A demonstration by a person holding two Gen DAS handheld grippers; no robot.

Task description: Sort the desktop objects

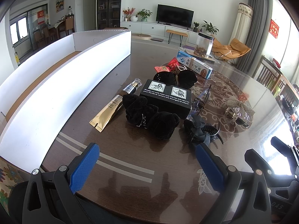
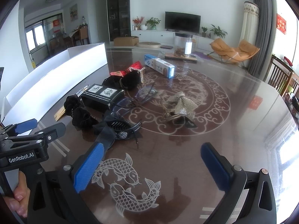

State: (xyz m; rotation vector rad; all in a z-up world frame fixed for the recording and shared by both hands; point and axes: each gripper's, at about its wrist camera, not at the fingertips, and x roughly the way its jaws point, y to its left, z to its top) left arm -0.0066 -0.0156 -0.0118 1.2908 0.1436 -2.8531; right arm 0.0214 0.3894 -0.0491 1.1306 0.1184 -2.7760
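Black scrunchie [image 1: 149, 118] beside perhaps eyeglasses [image 1: 200, 100].

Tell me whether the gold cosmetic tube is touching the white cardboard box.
Apart. The left wrist view shows a strip of bare dark tabletop between the gold cosmetic tube and the white cardboard box along the tube's whole length.

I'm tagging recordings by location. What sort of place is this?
Most likely a home living room: a television on a low white cabinet, an orange lounge chair, and potted plants behind the dark table.
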